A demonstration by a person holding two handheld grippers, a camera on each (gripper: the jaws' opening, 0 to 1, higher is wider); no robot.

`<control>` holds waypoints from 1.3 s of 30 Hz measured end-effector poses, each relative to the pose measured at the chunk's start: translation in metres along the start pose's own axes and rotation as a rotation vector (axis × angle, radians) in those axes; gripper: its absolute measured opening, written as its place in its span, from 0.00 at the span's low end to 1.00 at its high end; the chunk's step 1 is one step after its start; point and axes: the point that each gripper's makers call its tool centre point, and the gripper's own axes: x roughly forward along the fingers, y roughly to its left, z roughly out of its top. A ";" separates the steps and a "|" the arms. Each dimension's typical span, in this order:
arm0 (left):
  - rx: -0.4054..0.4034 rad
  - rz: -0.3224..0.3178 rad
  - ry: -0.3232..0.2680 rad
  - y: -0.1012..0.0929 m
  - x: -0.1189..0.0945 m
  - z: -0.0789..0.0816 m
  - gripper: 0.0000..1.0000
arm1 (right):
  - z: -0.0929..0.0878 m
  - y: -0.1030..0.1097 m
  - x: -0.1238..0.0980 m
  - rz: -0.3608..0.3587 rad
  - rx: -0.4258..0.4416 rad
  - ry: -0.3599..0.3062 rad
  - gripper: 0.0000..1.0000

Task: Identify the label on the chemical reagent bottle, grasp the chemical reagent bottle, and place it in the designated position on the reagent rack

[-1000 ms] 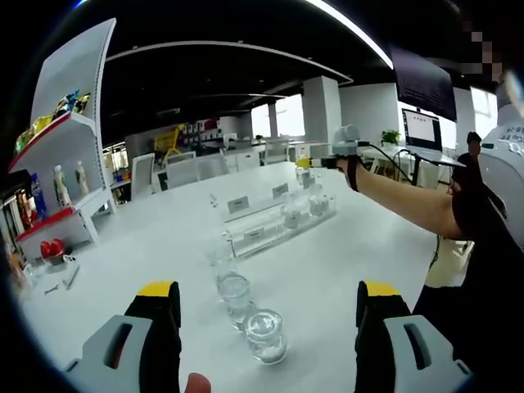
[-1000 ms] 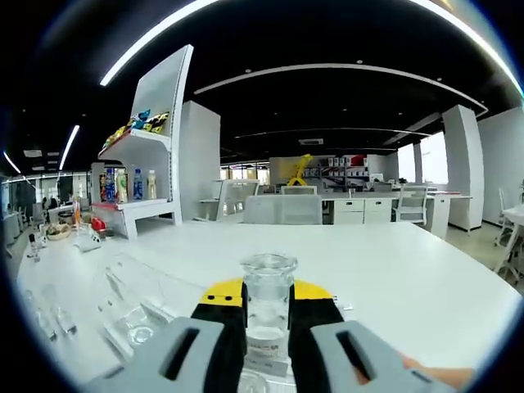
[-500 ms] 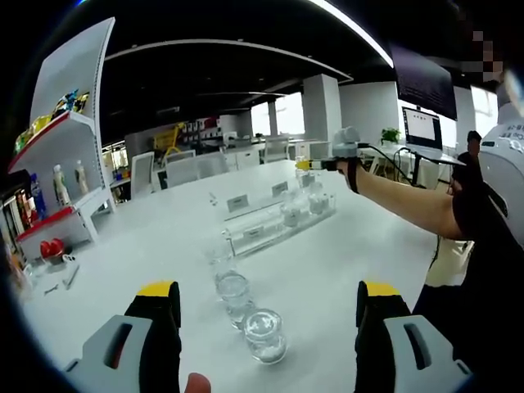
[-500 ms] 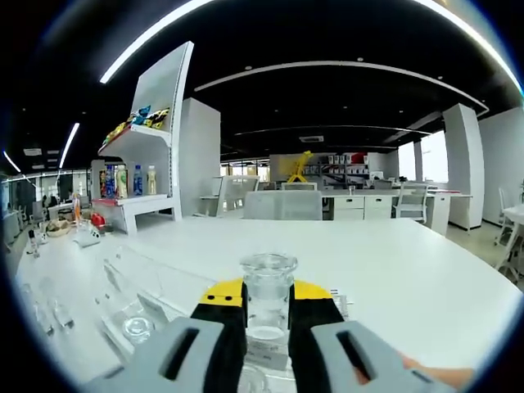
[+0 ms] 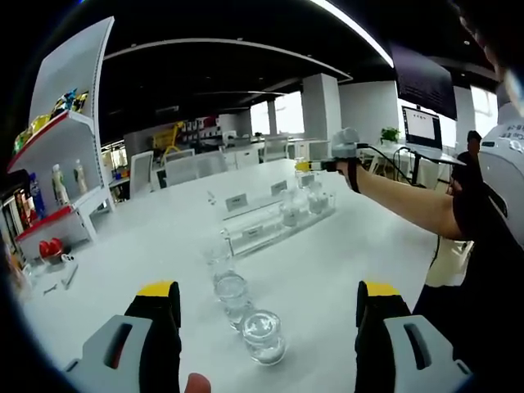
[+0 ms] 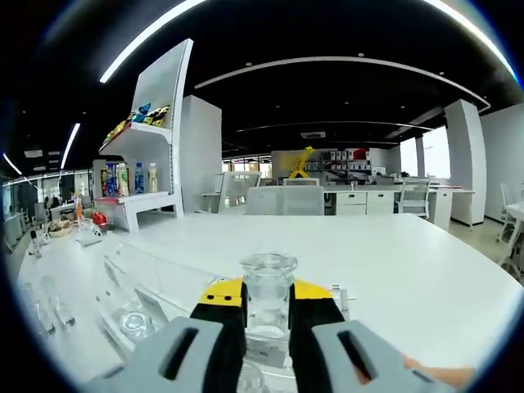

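A wide white table in an open office carries the work. The clear glass reagent bottle with a white label is pinched between the right gripper's jaws, hanging over the far end of the transparent acrylic reagent rack. The placing step appears to be in hand; next it likely needs lowering into a free slot. The left gripper waits with jaws spread near three loose clear bottles

— What is seen beyond the white table?
— A white display shelf stocked with drink bottles and snack packets; a wall monitor is mounted.
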 end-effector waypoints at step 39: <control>0.015 0.006 -0.037 -0.014 -0.024 0.004 0.88 | 0.002 0.011 -0.020 0.044 -0.098 0.045 0.35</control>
